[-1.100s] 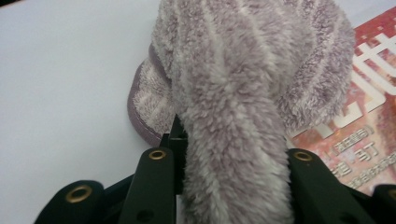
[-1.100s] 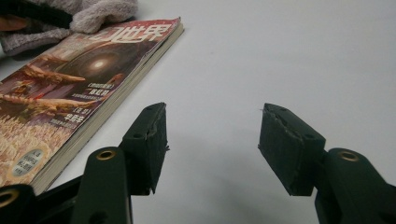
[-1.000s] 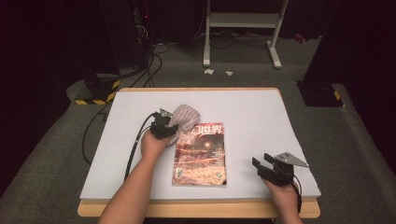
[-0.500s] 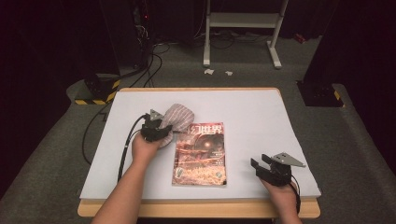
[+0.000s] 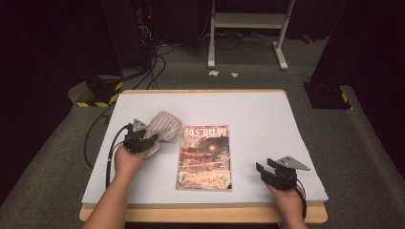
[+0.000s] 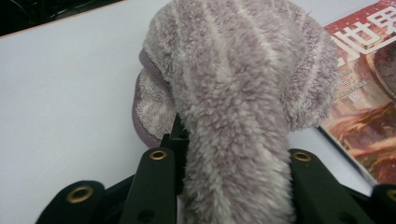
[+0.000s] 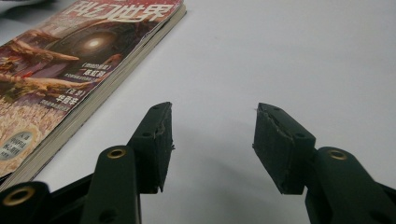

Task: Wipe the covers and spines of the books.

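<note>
Left hand-held gripper point(image 5: 149, 141) clamped a fuzzy striped towel point(image 5: 162, 129) just left of the magazine point(image 5: 205, 156) on the surface point(image 5: 267, 119), right hand-held gripper point(image 5: 268, 172) idled wide open and empty right of it; likely mid-carry, next needing a placement.

One magazine point(image 5: 205, 158) lies on the surface point(image 5: 267, 119) — one striped fleece cloth point(image 5: 161, 129) just left of it, two claws — one on each side.

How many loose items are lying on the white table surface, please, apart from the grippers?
2: a striped fuzzy cloth at the left, clamped in the left gripper, and a magazine flat at the centre.
</note>
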